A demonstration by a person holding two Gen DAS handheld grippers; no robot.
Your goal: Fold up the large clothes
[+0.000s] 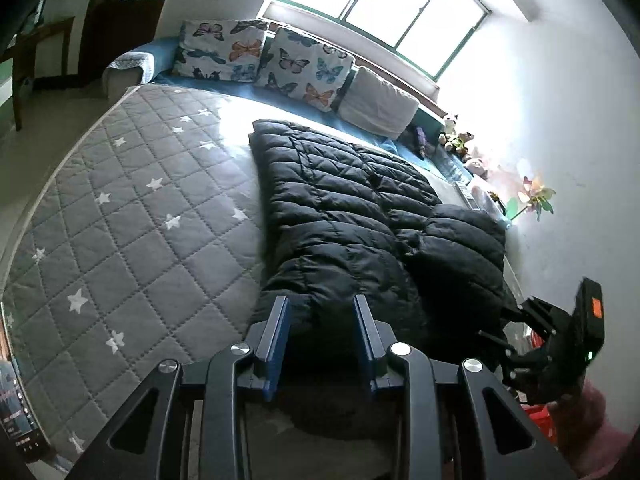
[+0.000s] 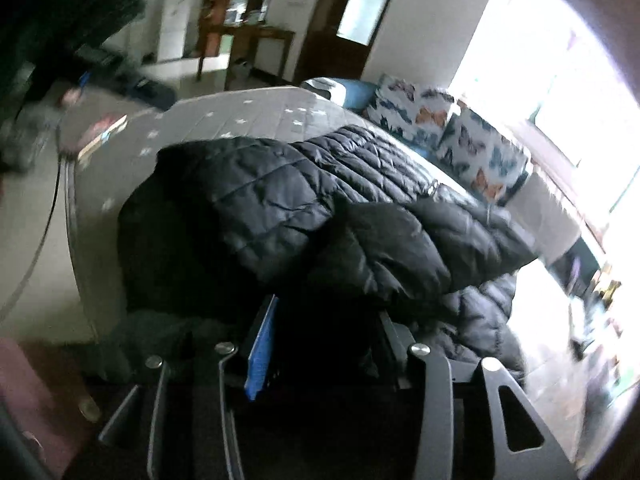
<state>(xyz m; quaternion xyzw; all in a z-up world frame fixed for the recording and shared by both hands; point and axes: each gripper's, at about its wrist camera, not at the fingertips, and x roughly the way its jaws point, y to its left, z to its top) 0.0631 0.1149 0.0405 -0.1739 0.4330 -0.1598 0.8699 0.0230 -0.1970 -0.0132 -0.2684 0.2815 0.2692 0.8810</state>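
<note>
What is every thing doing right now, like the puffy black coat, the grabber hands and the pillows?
black puffer coat: spread on the bed, one part folded over onto itself.
left gripper: open, over the coat's near edge.
right gripper: jaws apart, coat fabric between them; grip unclear.
grey star quilt: lying flat under the coat.
butterfly pillows: propped upright under the window.
white pillow: leaning beside them.

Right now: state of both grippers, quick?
Left gripper: open, at the black puffer jacket edge, nothing clamped.
Right gripper: jaws apart, jacket between them; grip cannot be told.
</note>
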